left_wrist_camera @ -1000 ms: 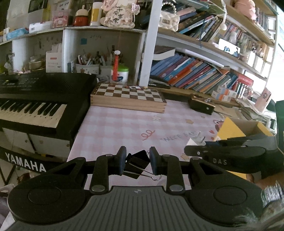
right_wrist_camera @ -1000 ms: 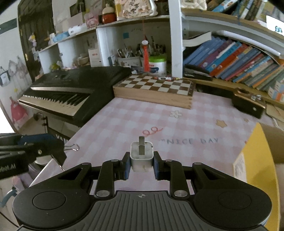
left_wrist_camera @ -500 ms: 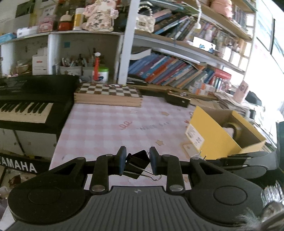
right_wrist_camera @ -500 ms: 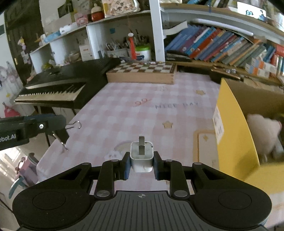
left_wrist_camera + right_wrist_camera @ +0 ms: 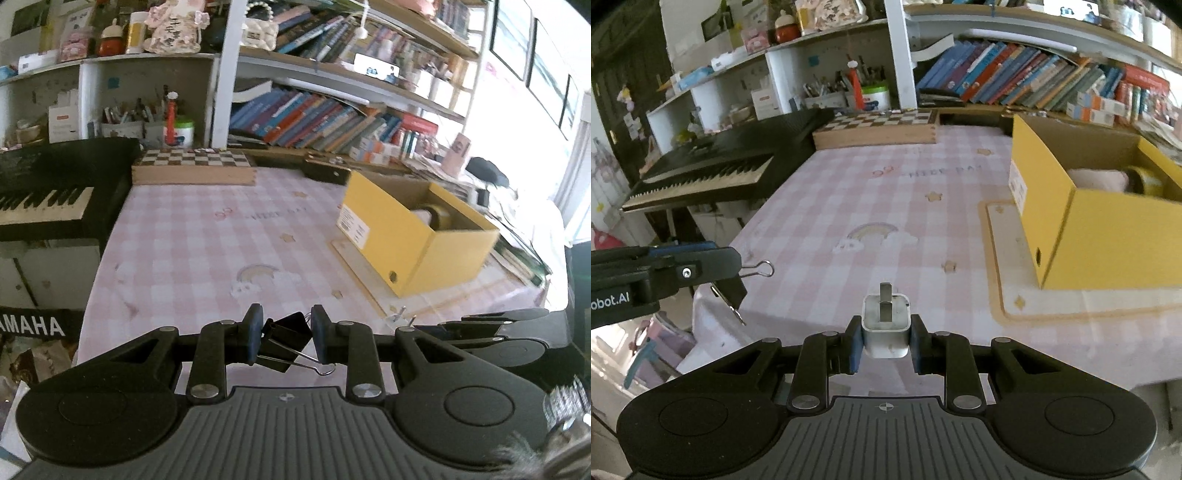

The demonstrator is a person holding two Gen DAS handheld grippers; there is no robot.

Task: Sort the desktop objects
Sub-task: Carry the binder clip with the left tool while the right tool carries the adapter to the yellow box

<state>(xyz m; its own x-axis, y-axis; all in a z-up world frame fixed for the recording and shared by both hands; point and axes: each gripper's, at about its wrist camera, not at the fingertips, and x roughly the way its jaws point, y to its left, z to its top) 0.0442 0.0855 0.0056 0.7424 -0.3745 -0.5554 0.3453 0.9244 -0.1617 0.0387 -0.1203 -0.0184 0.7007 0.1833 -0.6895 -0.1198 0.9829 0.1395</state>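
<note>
The left gripper [image 5: 284,334] clamps a black binder clip [image 5: 286,341]; the right gripper [image 5: 885,345] pinches a white charger plug [image 5: 885,325], both above the pink checked table [image 5: 849,206]. Beyond, the open yellow box [image 5: 1108,232] holds something pale pink [image 5: 1097,180] and a yellow tape roll [image 5: 1145,180].

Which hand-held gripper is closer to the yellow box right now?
Right. The right hand-held gripper, holding the charger plug, sits nearer the yellow box; the left hand-held gripper, holding the binder clip, is farther out.
</note>
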